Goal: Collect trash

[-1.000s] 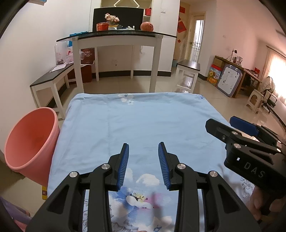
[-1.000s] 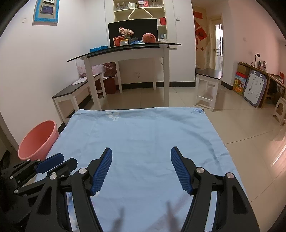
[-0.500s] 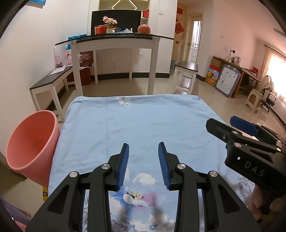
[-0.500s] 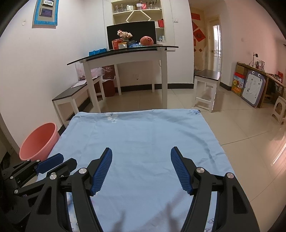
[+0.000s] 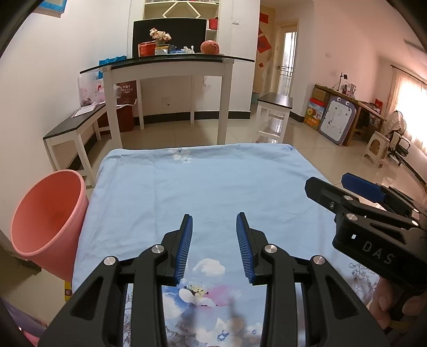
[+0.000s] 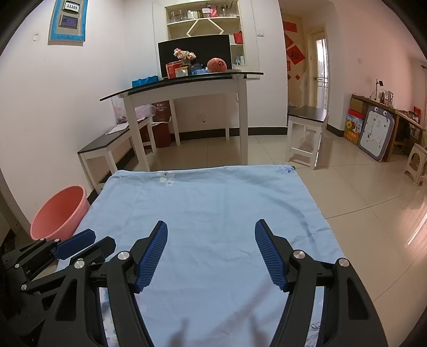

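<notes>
Left black claw with blue ribbed pads (image 5: pixel 212 221): jaws apart at a moderate gap, nothing between them, above light blue floral cloth-covered counter (image 5: pixel 202 186). Right black claw with blue ribbed pads (image 6: pixel 210 227): jaws spread wide, gripping nothing, above same cloth. Right claw also seen at right edge of left wrist view (image 5: pixel 344 189), fingers of a hand (image 5: pixel 384 301) wrapped on its handle below. Left claw seen at lower left of right wrist view (image 6: pixel 88 241).

Round salmon-pink plastic bin (image 5: pixel 48 221) on floor, just beside counter's left edge, mouth open upward, tilted toward camera in left wrist view. Same bin in right wrist view (image 6: pixel 60 213). Inside: only a darker smudge on wall and bottom; contents cannot be told.

No loose trash item made out on cloth; surface shows only printed flowers near front and far edge.

Behind counter, well apart: tall white glass-topped table (image 6: pixel 186 88) with red box (image 5: pixel 146 49), flower bunch (image 5: pixel 160 34), reddish round fruit-like object (image 5: pixel 210 47), black screen (image 5: pixel 169 28). Low dark-topped white bench (image 5: pixel 77 125) along left wall carrying clear plastic bag (image 5: pixel 88 92), contents unclear. White stool with dark seat (image 6: pixel 307 128) to right. Wall shelf (image 6: pixel 204 16) above with small bottles and jars, too small to tell.
</notes>
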{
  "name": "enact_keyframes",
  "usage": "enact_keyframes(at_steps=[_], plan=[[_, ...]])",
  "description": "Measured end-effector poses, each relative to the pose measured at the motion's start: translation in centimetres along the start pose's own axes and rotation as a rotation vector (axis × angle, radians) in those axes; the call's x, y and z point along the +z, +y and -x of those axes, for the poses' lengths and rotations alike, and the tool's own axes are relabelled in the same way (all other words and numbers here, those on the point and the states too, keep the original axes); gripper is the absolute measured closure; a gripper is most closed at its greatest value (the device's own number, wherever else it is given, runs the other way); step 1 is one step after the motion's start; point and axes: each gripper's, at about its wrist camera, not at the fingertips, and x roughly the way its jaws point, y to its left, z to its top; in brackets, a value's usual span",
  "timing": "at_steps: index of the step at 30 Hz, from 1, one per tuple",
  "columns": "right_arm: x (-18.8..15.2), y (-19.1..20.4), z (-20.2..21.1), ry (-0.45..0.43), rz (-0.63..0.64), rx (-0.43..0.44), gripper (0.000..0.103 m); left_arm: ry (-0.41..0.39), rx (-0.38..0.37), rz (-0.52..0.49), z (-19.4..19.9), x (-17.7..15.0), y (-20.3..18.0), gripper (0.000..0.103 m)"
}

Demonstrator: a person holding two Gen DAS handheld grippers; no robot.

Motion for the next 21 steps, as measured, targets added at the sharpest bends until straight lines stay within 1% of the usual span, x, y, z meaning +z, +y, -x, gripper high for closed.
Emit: enact_keyframes(at_steps=[21], plan=[[0.21,-0.49,-0.15,0.011,-0.015,-0.017,0.036,0.017,-0.016,-0.022,-0.93,-0.07,-0.38,0.068]])
